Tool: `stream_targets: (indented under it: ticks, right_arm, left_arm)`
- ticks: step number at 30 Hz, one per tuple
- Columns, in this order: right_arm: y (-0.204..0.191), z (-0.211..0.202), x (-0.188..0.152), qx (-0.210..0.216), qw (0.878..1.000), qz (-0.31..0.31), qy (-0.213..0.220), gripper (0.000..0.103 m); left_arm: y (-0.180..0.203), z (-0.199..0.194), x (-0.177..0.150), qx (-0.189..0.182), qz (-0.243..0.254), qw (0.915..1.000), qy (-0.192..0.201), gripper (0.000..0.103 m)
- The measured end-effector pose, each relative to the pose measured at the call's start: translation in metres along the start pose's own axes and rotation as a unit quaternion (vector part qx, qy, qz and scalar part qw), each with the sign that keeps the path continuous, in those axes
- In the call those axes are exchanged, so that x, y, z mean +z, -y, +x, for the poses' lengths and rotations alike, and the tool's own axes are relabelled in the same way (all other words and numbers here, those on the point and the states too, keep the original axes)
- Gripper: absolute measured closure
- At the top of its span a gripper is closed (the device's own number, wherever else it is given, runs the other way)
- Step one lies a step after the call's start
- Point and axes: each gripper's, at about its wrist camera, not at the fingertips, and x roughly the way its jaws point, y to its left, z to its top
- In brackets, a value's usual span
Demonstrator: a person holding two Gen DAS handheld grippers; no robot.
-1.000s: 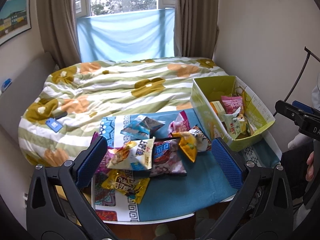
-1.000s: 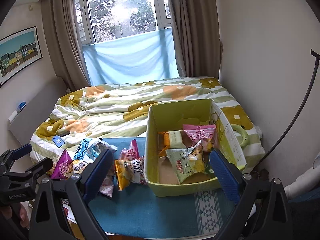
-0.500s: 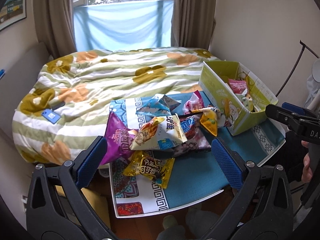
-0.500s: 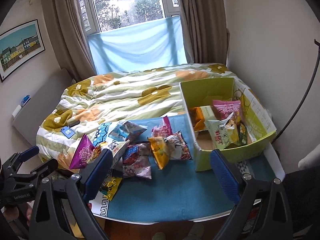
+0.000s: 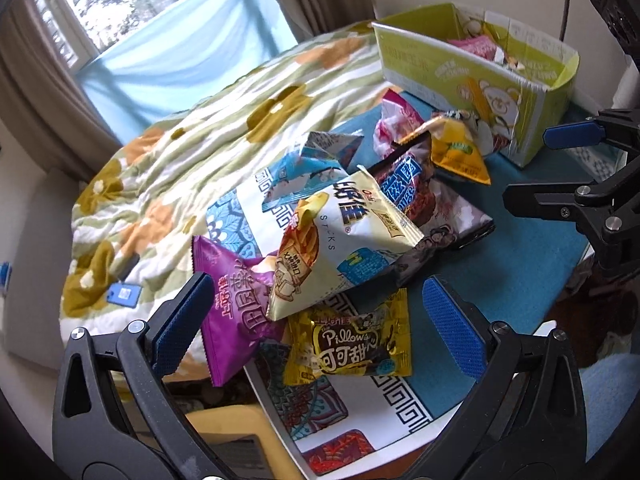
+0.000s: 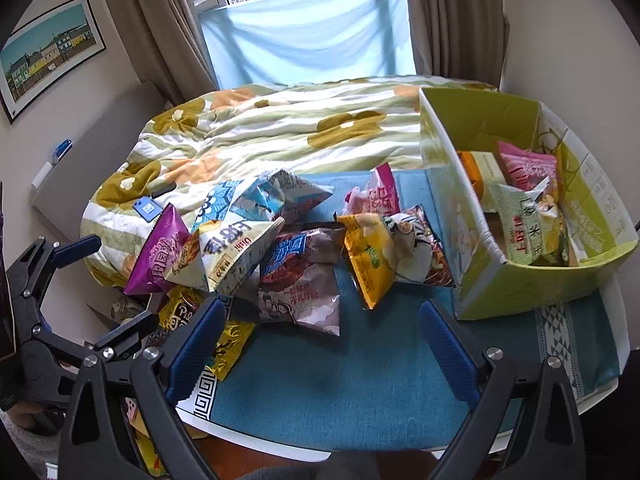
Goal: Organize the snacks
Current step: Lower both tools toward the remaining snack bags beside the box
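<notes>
Several snack bags lie heaped on a blue tablecloth. A white Stics bag lies on top, beside a purple bag and over a yellow Pillows bag. My left gripper hangs open just above the Pillows bag, empty. My right gripper is open over the cloth, in front of a dark red bag and an orange bag. A green cardboard box at the right holds a pink bag and a green bag.
A bed with a flowered quilt lies behind the table, with a small blue card on it. The table's near edge runs below the grippers. A wall stands to the right of the box. The right gripper shows at the right edge of the left wrist view.
Both grippers have moved left and down, closer to the pile. The left one now hangs close over the Stics, purple and Pillows bags. Both stay open.
</notes>
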Motion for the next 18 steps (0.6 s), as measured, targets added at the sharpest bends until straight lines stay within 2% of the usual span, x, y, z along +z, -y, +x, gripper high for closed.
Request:
stream_targets:
  ticks: [7, 13, 18]
  right_arm:
    - [0.011, 0.051, -0.010, 0.017, 0.998, -0.005, -0.059, 0.006]
    - [0.026, 0.077, -0.021, 0.030, 0.995, -0.011, -0.094, 0.006]
    - [0.019, 0.093, -0.026, 0.039, 0.992, -0.037, -0.112, 0.006]
  left_arm:
    - [0.023, 0.041, 0.016, -0.001, 0.056, 0.9983, -0.017, 0.000]
    - [0.025, 0.066, 0.026, -0.009, 0.051, 0.9982, -0.032, 0.000]
    - [0.022, 0.078, 0.026, -0.017, 0.040, 0.9981, -0.044, 0.001]
